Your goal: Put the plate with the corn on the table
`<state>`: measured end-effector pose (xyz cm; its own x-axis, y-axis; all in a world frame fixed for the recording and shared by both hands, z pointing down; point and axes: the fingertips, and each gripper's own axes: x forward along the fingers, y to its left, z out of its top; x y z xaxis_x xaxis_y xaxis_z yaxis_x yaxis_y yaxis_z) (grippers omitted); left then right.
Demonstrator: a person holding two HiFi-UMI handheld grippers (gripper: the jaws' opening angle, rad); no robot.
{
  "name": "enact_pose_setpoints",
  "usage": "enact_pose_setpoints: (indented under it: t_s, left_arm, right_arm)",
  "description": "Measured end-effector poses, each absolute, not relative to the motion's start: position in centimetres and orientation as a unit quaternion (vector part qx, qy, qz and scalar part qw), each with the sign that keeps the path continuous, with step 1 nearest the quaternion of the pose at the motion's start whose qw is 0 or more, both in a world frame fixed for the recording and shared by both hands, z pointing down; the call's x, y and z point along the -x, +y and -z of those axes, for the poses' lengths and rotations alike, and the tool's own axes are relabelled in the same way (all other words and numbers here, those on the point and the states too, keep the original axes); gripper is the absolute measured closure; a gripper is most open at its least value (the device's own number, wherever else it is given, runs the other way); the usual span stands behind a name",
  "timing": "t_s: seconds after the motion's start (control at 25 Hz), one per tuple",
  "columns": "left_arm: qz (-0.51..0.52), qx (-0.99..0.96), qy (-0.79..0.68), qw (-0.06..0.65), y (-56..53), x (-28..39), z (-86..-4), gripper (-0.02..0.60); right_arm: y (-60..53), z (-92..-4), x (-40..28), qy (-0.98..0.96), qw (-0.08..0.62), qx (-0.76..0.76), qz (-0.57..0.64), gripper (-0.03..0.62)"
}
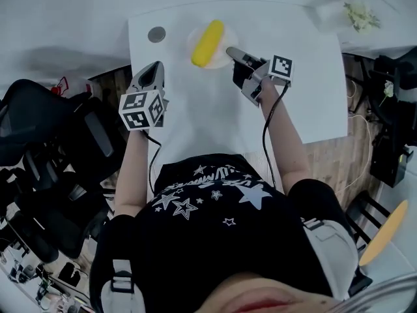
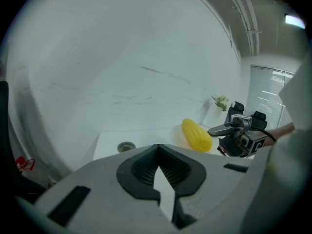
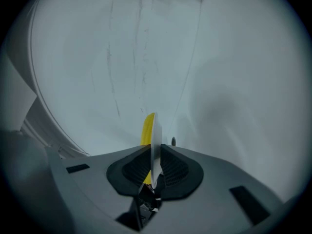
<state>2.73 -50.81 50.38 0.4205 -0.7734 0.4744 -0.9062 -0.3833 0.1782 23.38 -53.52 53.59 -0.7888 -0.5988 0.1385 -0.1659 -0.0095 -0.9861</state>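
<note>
A yellow corn cob [image 1: 207, 42] lies on a small white plate [image 1: 193, 39] at the far middle of the white table [image 1: 306, 90]. My right gripper [image 1: 231, 51] is shut on the plate's right rim. In the right gripper view the plate [image 3: 156, 140] runs edge-on between the dark pads, with the corn [image 3: 147, 128] behind it to the left. I cannot tell whether the plate rests on the table or hangs just above it. My left gripper [image 1: 152, 69] is shut and holds nothing, over the table's left edge. From it I see the corn [image 2: 196, 134] and the right gripper [image 2: 217, 129].
A small round grey disc [image 1: 156, 34] sits on the table left of the plate. Black office chairs [image 1: 39, 149] crowd the floor at the left. A white box with a small plant [image 1: 355, 13] stands beyond the table's far right corner.
</note>
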Motion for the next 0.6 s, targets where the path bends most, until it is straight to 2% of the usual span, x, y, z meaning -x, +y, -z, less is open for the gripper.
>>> enact_pose_setpoints:
  t_s: [0.6]
  left_arm:
    - [-0.178, -0.808, -0.512, 0.230, -58.7, -6.1, -54.4, 0.575]
  right_arm:
    - [-63.1, -59.2, -25.3, 0.699, 0.115, 0.267, 0.653, 0.548]
